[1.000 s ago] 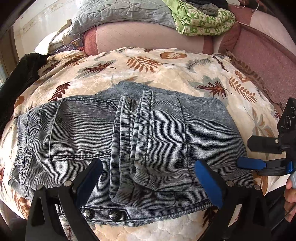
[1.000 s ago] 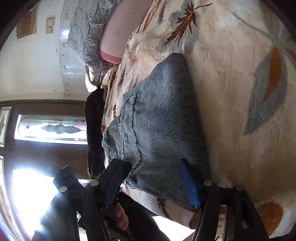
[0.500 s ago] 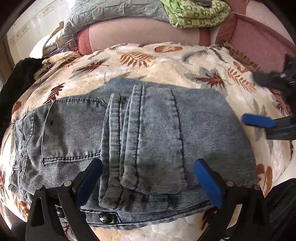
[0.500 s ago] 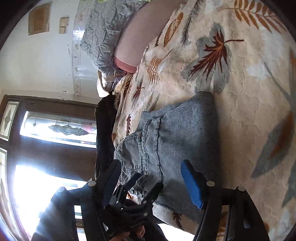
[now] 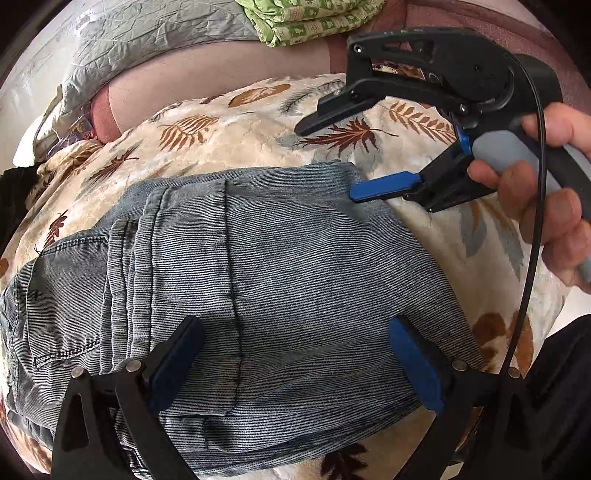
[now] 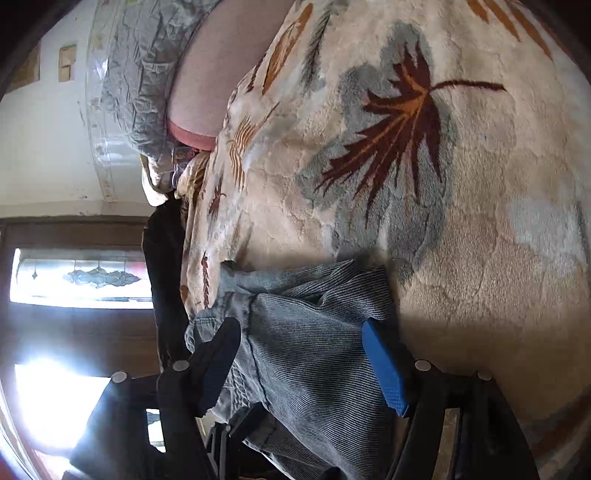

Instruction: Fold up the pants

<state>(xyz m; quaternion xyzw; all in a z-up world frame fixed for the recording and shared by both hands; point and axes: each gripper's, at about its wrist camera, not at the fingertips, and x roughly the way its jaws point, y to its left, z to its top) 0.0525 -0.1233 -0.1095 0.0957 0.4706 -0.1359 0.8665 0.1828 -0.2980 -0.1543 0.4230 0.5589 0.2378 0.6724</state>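
The folded grey-blue denim pants (image 5: 280, 266) lie on a leaf-patterned blanket (image 5: 229, 136); the leg hems are folded over onto the seat part. My left gripper (image 5: 295, 362) is open, jaws wide, just above the near edge of the pants and holding nothing. My right gripper (image 5: 354, 151) shows in the left wrist view at the far right corner of the pants, open, its lower blue pad (image 5: 384, 186) at the fabric edge. In the right wrist view the gripper (image 6: 306, 365) is open with the pants' corner (image 6: 314, 317) between the jaws.
A grey quilt (image 5: 140, 40) and a green patterned cloth (image 5: 314, 18) lie on the pink sofa back (image 5: 207, 77) behind the blanket. A dark garment (image 5: 14, 199) lies at the left edge. A stained-glass window (image 6: 81, 277) is at the side.
My right gripper has moved from the right side of the pants up to their far right corner. My left gripper has moved right and closer over the pants. Both stay open.
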